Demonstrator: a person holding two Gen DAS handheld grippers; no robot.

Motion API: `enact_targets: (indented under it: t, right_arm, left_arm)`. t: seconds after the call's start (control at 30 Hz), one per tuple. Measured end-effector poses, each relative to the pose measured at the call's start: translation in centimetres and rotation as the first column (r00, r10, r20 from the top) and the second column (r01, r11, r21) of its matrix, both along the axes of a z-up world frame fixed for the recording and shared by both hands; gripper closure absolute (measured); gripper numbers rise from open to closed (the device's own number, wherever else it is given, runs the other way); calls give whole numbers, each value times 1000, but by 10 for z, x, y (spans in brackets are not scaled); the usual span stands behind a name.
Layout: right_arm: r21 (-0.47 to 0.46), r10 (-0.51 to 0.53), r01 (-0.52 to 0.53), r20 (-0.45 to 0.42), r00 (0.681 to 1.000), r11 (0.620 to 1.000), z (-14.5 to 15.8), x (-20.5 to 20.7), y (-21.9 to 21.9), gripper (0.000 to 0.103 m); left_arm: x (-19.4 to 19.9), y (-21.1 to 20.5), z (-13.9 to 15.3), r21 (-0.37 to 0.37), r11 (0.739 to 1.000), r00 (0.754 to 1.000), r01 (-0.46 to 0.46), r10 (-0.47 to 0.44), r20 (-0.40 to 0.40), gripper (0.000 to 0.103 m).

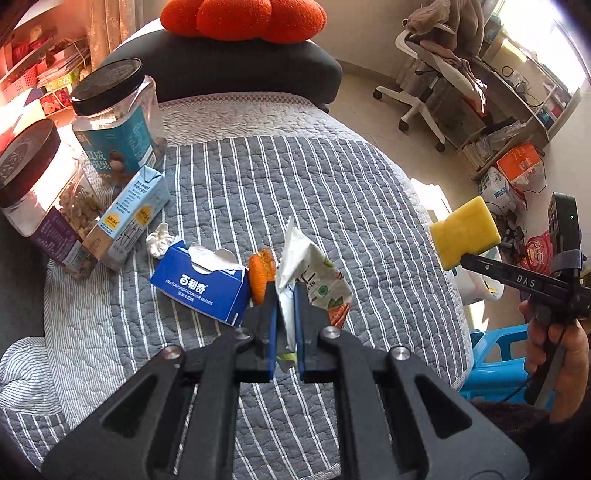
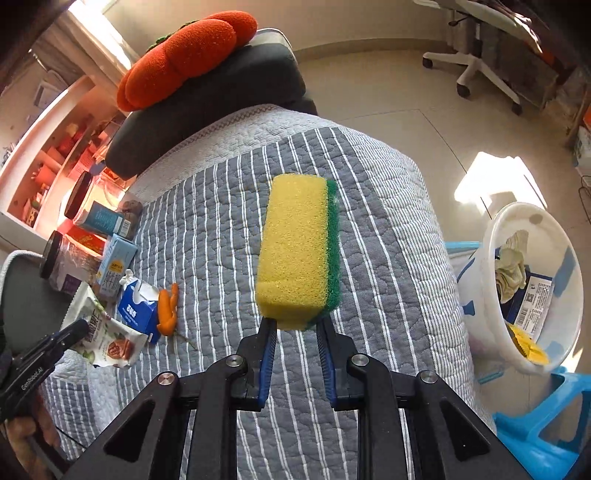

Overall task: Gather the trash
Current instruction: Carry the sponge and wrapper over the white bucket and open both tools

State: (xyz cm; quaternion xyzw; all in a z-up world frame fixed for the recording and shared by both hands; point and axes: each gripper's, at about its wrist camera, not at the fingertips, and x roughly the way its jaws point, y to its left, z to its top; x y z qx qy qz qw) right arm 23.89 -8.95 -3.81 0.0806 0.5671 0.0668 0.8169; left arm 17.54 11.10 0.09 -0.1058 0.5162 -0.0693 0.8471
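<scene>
Quilted grey bedding with white stripes (image 1: 332, 206) covers the surface you are working over; a dark cushion (image 1: 236, 70) sits at its far end with an orange plush (image 1: 240, 16) on top. Pale floor tiles (image 2: 388, 99) run beyond it to a white office chair (image 1: 424, 88).

Your left gripper (image 1: 285, 295) has its fingers clamped tight on one crumpled snack wrapper (image 1: 314, 269), lifted off the bedding. Your right gripper (image 2: 295, 325) has its fingers narrowed onto one yellow and green sponge (image 2: 299, 247), pinching its near end and holding it above the bedding.

Count what lies on the bedding at the left: two dark-lidded jars (image 1: 114, 110), one pale blue carton (image 1: 129, 218), one torn blue biscuit box (image 1: 201, 282), one white paper wad (image 1: 159, 240) and one orange peel (image 1: 260, 275).

One white bin (image 2: 532, 284) stands beside the bed on the right, on a blue stool (image 2: 546, 435), with trash already inside.
</scene>
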Motion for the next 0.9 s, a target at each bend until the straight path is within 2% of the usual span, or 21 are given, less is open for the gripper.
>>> enact_targets:
  t: [0.2, 0.4, 0.63, 0.83, 0.9]
  right_arm:
    - [-9, -94, 95, 32, 995, 995, 22, -23, -65, 80]
    - [-20, -231, 232, 47, 972, 973, 33, -50, -142, 80]
    - [-33, -342, 343, 37, 939, 939, 31, -74, -210, 79]
    - [-34, -387, 387, 20, 922, 921, 18, -72, -240, 77]
    - [-22, -397, 397, 9, 918, 918, 14, -71, -247, 69]
  left_arm:
    - [8, -43, 6, -24, 998, 998, 60, -59, 34, 94]
    - [14, -87, 7, -34, 992, 991, 125, -123, 52, 94]
    - [18, -138, 5, -70, 978, 980, 194, -191, 52, 94]
    - [23, -176, 9, -82, 968, 969, 239, -233, 80, 94]
    - [25, -188, 11, -73, 963, 963, 259, -252, 91, 94]
